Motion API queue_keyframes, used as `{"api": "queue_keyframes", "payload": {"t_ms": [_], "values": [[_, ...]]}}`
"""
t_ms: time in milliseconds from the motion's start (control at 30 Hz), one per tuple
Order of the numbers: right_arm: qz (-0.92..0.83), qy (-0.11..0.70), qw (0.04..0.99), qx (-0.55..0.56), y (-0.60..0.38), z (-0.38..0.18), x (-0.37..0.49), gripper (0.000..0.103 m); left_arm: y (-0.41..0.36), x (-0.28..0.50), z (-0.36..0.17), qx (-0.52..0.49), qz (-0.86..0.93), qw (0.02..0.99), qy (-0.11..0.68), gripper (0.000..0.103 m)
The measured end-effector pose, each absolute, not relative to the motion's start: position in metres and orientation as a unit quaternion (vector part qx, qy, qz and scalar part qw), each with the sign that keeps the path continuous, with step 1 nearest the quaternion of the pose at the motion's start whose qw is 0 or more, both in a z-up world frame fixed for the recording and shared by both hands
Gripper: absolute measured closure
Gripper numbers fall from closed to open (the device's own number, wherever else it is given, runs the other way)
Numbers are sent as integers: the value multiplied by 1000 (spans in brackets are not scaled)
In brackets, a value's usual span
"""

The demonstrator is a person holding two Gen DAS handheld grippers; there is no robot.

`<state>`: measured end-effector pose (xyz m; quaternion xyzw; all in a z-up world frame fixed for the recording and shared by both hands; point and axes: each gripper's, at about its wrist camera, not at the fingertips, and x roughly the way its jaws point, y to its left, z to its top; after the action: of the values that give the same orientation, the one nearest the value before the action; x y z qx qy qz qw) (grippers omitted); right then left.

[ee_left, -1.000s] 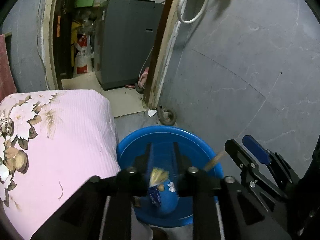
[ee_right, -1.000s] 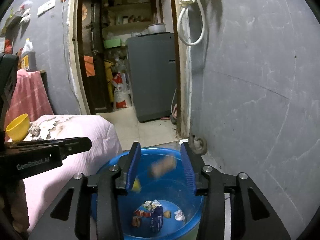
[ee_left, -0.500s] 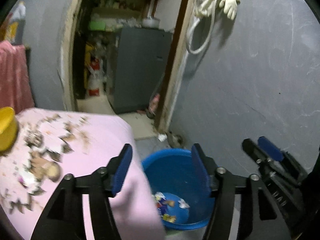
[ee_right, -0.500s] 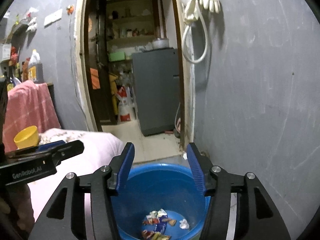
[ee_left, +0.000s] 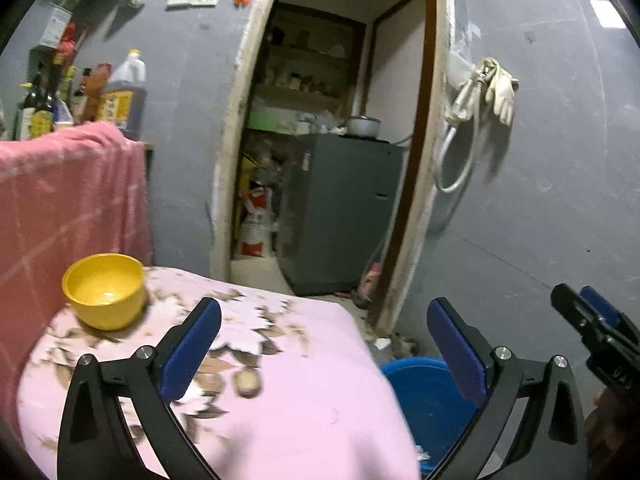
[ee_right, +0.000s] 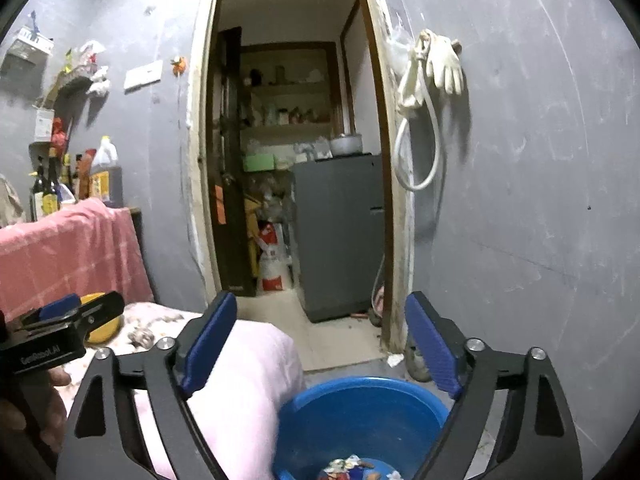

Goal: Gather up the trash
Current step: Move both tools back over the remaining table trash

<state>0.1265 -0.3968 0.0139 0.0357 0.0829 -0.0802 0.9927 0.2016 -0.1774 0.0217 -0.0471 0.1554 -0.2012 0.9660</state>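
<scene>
Right now both tools are empty, and the blue basin (ee_right: 360,408) on the floor is the thing to steer by. The right gripper (ee_right: 320,344) hangs above the basin's near rim with its jaws spread wide and nothing between them. Down in the bottom of the basin lies a small heap of wrappers (ee_right: 352,468), which I take to be the trash gathered so far. The left gripper (ee_left: 324,352) is likewise released and bare; it is off to the side of the basin, over the pink floral cloth (ee_left: 312,408) that covers the table beside it, pointing toward the doorway.

To my eye a drop-off is finished and the job is at the hunt for the next scrap. On the cloth, farther from the basin than the left gripper's near finger, sits a yellow bowl (ee_left: 104,292); it looks empty, though the picture is blurred. A small brownish lump (ee_left: 248,384) rests on the cloth between the left fingers, closer to the basin than the bowl. I cannot tell whether it is litter or part of the flower print.

If it is litter, the next move calls for lowering the left tool over it, closing gently so the cloth is not pinched up too, then carrying it across to the basin.
</scene>
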Motion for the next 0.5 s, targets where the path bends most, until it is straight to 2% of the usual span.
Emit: {"api": "queue_keyframes", "payload": {"t_ms": [67, 133, 500], "values": [[-76, 77, 994, 35, -388, 17, 125, 4, -168, 197, 23, -46, -194, 969, 149, 2], [-71, 66, 995, 36, -380, 19, 122, 0, -159, 193, 24, -45, -188, 971, 142, 2], [-34, 28, 998, 34, -338, 28, 108, 0, -111, 164, 34, -41, -145, 982, 112, 2]]}}
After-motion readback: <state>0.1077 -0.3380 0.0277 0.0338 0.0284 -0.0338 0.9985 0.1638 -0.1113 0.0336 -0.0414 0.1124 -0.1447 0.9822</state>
